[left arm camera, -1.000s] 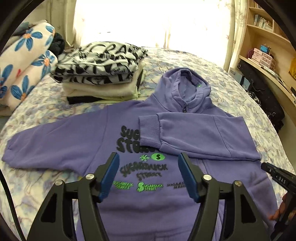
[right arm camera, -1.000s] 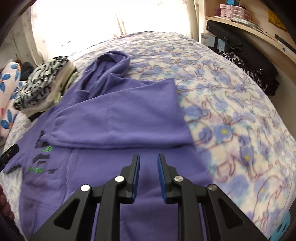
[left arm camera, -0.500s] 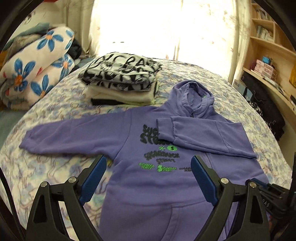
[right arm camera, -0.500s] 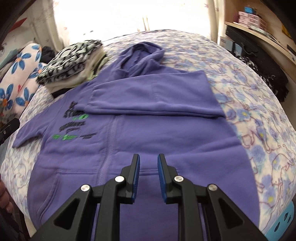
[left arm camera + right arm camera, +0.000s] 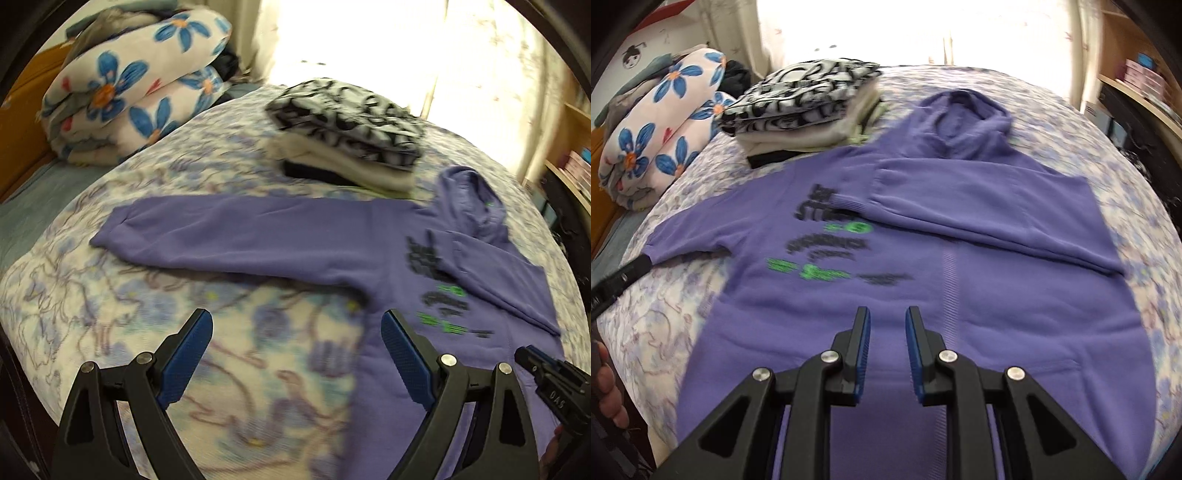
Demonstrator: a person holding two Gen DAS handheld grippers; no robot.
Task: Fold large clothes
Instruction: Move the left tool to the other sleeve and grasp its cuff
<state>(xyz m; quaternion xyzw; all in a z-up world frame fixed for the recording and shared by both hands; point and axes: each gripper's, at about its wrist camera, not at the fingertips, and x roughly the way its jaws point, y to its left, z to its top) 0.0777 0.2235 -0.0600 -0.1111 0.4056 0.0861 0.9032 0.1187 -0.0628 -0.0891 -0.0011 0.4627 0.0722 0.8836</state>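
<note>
Floral bedding (image 5: 229,173) carried the purple hoodie (image 5: 923,295), one sleeve folded across its chest. Left claw (image 5: 295,354) gaped wide, empty; right claw (image 5: 886,350) stood narrow, gripping nothing.

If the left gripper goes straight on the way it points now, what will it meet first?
Probably the flowered bedspread: the open left gripper frames bare cover, with nothing between it and the bed. The purple hoodie lies just beside its right finger, its spread sleeve farther ahead.
</note>
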